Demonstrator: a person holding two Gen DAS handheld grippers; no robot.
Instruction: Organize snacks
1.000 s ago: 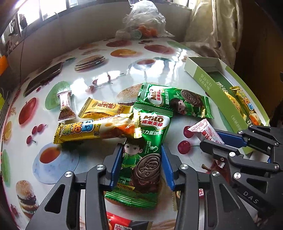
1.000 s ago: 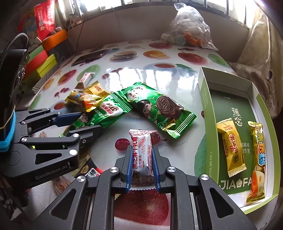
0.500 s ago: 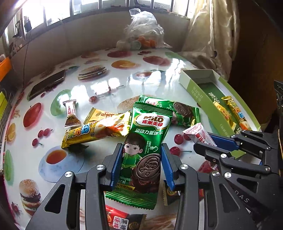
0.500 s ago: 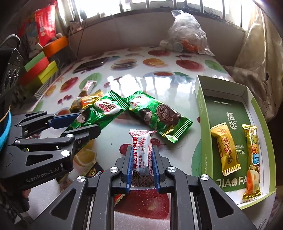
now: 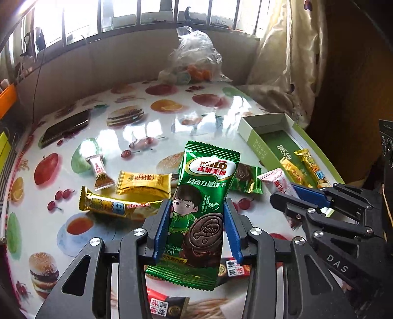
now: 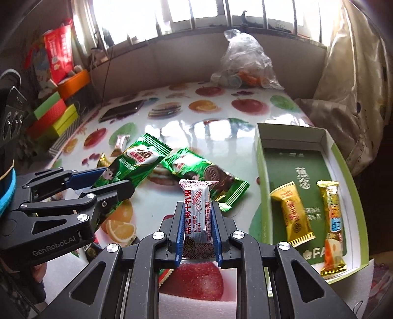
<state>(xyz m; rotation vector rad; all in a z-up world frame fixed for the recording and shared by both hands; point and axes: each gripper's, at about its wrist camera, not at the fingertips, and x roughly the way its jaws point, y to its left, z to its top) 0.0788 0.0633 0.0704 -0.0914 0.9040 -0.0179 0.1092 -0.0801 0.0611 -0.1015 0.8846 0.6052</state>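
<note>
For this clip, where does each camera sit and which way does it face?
Left wrist: on the left gripper, looking forward over the table; its fingers clamp a green Milo packet, right gripper at right.
Right wrist: on the right gripper, facing the window; it clamps a white candy bar, left gripper at left.
Shared: the green box, the clear plastic bag.

Home dining nook, round table w/ fruit-print cover (image 5: 208, 117), barred window (image 6: 196, 14), curtain (image 6: 348, 81), phone (image 5: 65, 127), bag of oranges (image 5: 194, 61), stacked boxes (image 6: 54, 117) by wall
</note>
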